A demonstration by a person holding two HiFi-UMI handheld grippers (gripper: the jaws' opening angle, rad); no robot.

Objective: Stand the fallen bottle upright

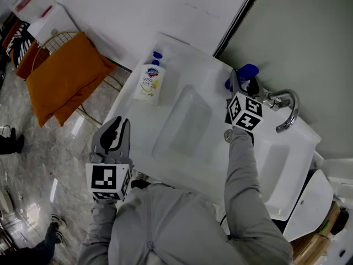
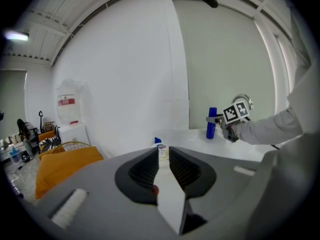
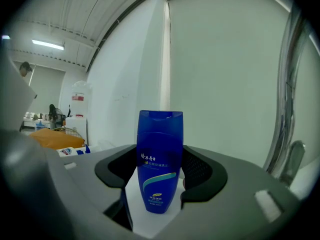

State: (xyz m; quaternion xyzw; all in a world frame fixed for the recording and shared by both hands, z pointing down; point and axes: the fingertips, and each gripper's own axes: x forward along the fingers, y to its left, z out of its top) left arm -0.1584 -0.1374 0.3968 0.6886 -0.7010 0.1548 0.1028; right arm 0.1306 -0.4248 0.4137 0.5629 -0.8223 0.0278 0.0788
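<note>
A blue shampoo bottle (image 3: 160,159) stands upright on the white counter by the wall. My right gripper (image 3: 156,176) is shut on its sides, one pad against each side. In the head view the blue bottle (image 1: 249,70) shows just past the right gripper (image 1: 241,86), near the tap. A white soap bottle with a blue pump (image 1: 150,80) lies on its side at the counter's far left. My left gripper (image 1: 117,130) hangs off the counter's near edge, shut and empty. The left gripper view shows its jaws (image 2: 164,156) together.
A shallow sink basin (image 1: 182,123) lies in the white counter between the two bottles. A chrome tap (image 1: 287,108) stands to the right of the blue bottle. An orange cushion on a wire basket (image 1: 63,73) sits on the floor to the left.
</note>
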